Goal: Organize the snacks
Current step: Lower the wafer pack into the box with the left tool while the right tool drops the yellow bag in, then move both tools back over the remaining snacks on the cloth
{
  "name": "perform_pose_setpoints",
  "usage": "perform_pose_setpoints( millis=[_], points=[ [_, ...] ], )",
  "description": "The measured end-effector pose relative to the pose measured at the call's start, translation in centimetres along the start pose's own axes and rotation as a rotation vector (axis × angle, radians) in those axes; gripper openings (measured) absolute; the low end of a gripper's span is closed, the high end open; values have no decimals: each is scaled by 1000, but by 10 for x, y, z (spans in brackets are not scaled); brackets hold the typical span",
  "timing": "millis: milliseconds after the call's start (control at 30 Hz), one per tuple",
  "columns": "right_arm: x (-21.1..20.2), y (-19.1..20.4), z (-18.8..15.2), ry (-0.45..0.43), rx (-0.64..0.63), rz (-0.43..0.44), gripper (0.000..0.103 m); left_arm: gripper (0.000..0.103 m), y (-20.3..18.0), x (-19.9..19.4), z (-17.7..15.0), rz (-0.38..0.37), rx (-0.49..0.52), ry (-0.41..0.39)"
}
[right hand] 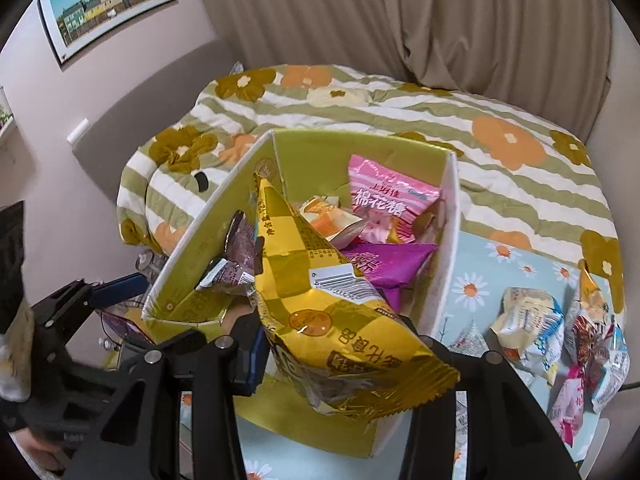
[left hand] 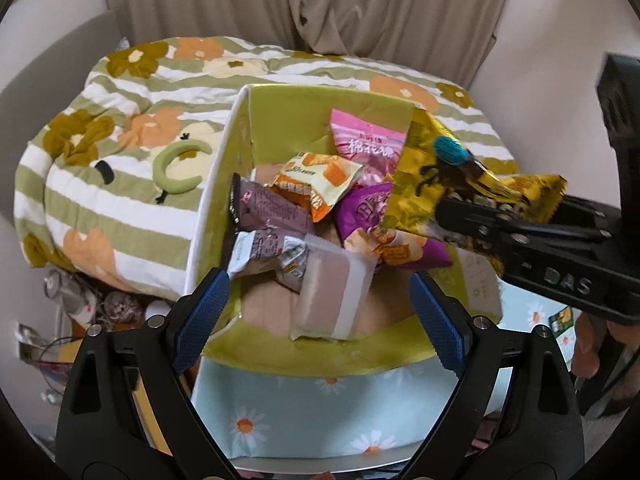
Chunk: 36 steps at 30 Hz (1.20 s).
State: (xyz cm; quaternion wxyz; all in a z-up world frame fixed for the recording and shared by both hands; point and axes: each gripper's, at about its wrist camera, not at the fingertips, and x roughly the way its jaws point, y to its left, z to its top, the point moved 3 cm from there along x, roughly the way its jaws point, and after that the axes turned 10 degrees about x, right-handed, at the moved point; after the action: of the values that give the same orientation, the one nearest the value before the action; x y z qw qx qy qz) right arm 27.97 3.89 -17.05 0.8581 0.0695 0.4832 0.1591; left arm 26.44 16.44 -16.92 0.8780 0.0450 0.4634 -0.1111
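Note:
A green cardboard box (left hand: 280, 100) (right hand: 320, 148) holds several snack packets, among them a pink one (left hand: 366, 140) (right hand: 384, 196), a purple one (left hand: 364, 210) (right hand: 390, 264) and an orange-white one (left hand: 320, 180). My right gripper (left hand: 472, 220) (right hand: 336, 364) is shut on a yellow gold packet (left hand: 424, 176) (right hand: 320, 300) and holds it over the box's near right side. My left gripper (left hand: 320, 308) is open and empty at the box's near edge; one blue pad (right hand: 120, 284) shows left of the box in the right wrist view.
The box stands on a daisy-print cloth (left hand: 304, 412) (right hand: 476, 288). Several loose packets (right hand: 532, 316) lie on it to the right. A striped floral quilt (left hand: 120, 152) (right hand: 400, 112) lies behind. Clutter (left hand: 80, 304) sits low at the left.

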Motion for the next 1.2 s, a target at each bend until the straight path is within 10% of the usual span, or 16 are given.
perform_pose_setpoints(
  millis=[267,333,400,1200],
  points=[
    [39,5,-3,64,22,29,52,90,15,9,-9,11,-48,20],
    [40,5,-4,45,41,41,90,90,18,11,-11,16,-52,26],
    [35,4,-7,4,46,50,102,90,20,13,-14,22,-49,30],
    [-68,-14,-26,-189,96,-64,102,90,-33,-31,3,-68,94,-101]
  ],
)
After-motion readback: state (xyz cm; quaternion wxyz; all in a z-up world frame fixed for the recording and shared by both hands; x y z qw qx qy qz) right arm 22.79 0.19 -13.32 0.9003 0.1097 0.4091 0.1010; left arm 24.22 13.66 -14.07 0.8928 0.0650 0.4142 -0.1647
